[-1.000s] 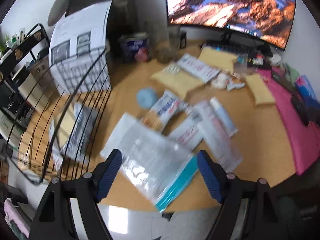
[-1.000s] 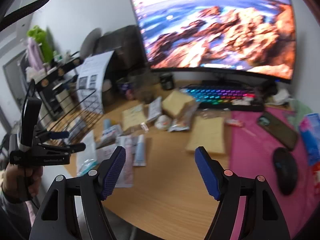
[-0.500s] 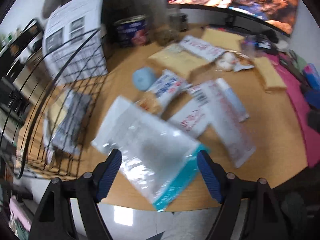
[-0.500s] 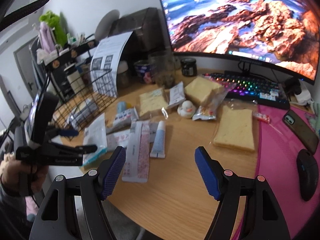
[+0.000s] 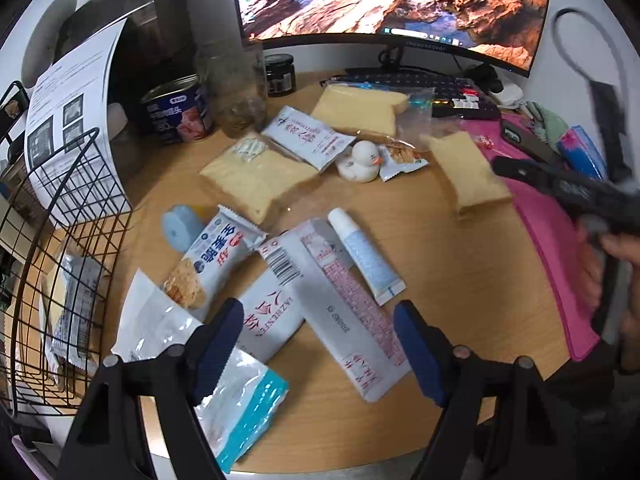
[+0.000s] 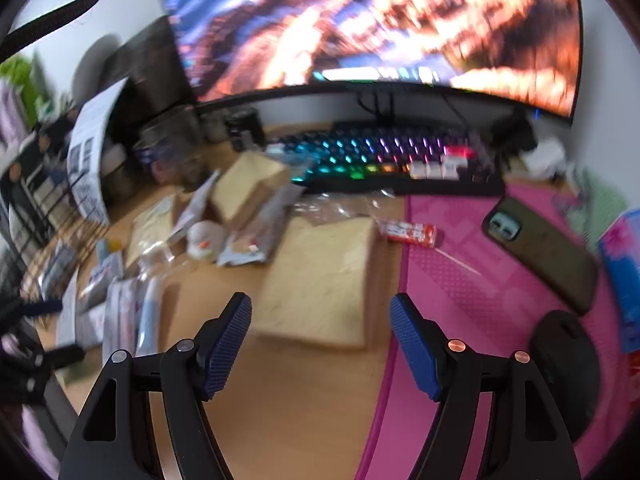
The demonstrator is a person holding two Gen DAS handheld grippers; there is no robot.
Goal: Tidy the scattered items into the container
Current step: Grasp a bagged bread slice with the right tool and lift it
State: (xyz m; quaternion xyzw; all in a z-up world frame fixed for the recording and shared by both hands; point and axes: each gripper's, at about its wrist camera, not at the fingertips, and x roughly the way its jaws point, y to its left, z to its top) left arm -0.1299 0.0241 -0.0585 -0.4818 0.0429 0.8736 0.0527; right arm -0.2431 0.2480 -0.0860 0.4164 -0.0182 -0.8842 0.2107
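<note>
The step in hand is judged to be the approach to a pick, with nothing yet gripped; the left gripper [image 5: 318, 344] is held with its jaws apart and empty above the long white printed sachet [image 5: 344, 304], beside the clear zip bag with a teal edge [image 5: 224, 372] at the desk's near edge; the right gripper [image 6: 320, 340] is likewise spread wide and empty, with the bagged slice of bread [image 6: 324, 284] lying just beyond its fingertips, though that view is blurred. The wire basket [image 5: 52, 216], taken as the container, stands at the left of the desk with a few packets already in it; most items are still scattered over the wooden desk [image 5: 460, 280], among them a rubber duck [image 5: 362, 158] and a small tube [image 5: 366, 258]. The next move is judged to call for each gripper to be lowered over its flat item; an edge must be caught, since both lie flush on the desk.
</note>
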